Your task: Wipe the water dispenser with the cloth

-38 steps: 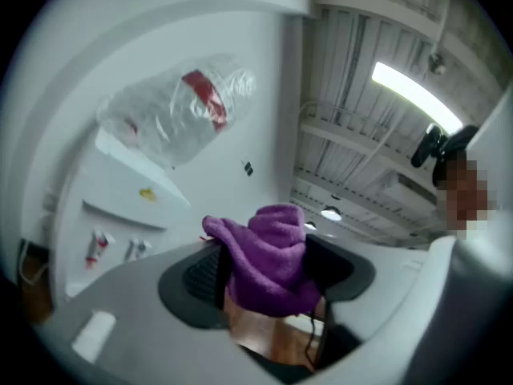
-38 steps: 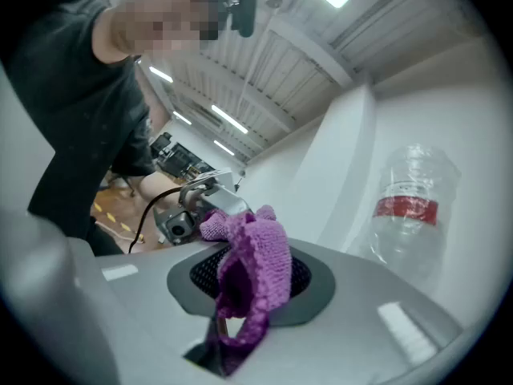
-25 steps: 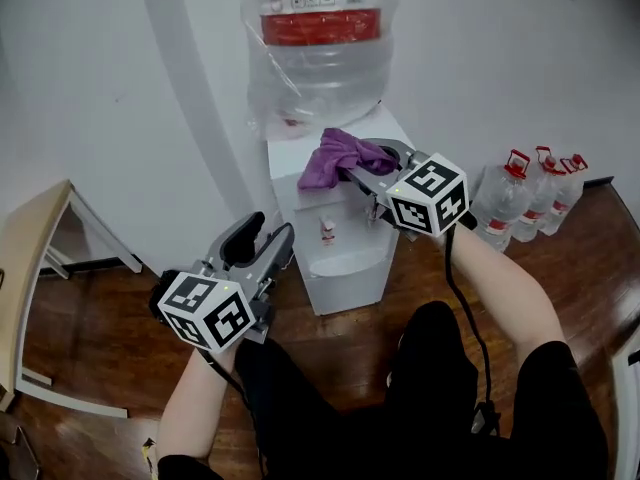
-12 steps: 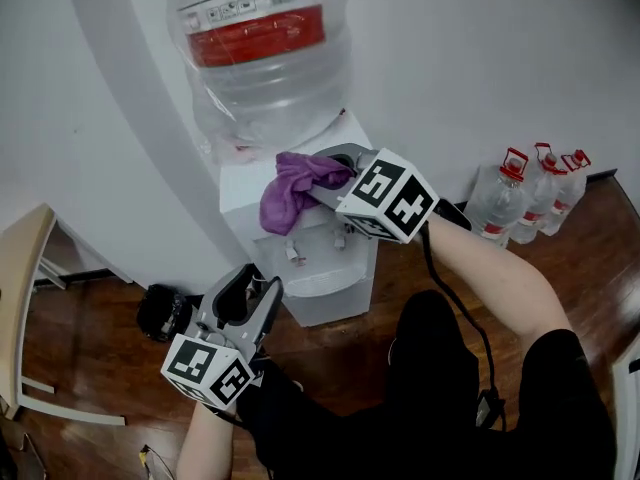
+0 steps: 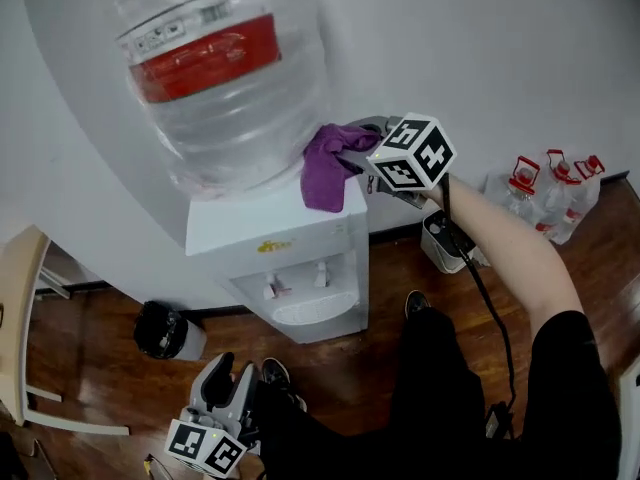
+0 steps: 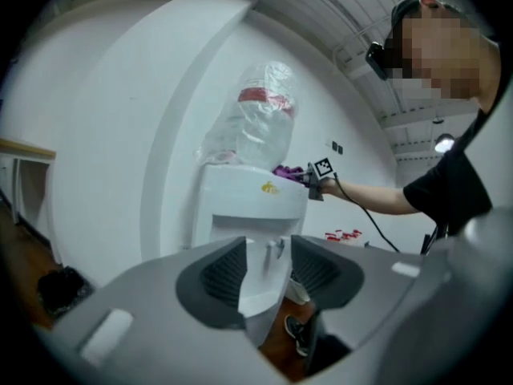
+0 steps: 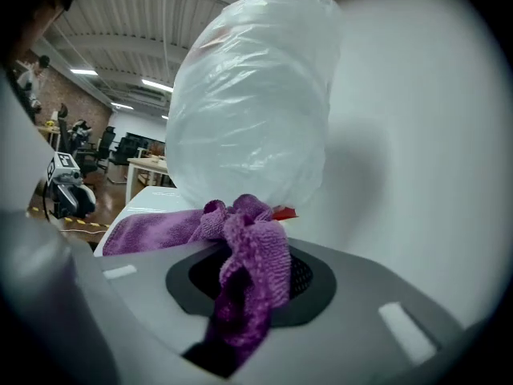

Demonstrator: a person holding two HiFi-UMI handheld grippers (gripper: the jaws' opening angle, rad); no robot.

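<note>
The white water dispenser [image 5: 275, 258] stands against the wall with a big clear bottle [image 5: 215, 88] upside down on top. My right gripper [image 5: 365, 158] is shut on a purple cloth [image 5: 328, 166], which lies on the right side of the dispenser's top, beside the bottle. In the right gripper view the cloth [image 7: 248, 255] is bunched between the pads, with the bottle [image 7: 256, 95] right behind. My left gripper [image 5: 230, 388] hangs low in front of the dispenser [image 6: 252, 207]. It is open and its jaws have just been closing with nothing between them.
A black bin [image 5: 165, 330] sits on the wooden floor left of the dispenser. Several small water bottles [image 5: 555, 193] stand by the wall at right, and a white container [image 5: 440, 240] is nearer. A light wooden table [image 5: 20, 298] is at far left.
My right gripper has carried the cloth from the front of the dispenser's top to its right side by the bottle. My left gripper has dropped lower, away from the dispenser.
</note>
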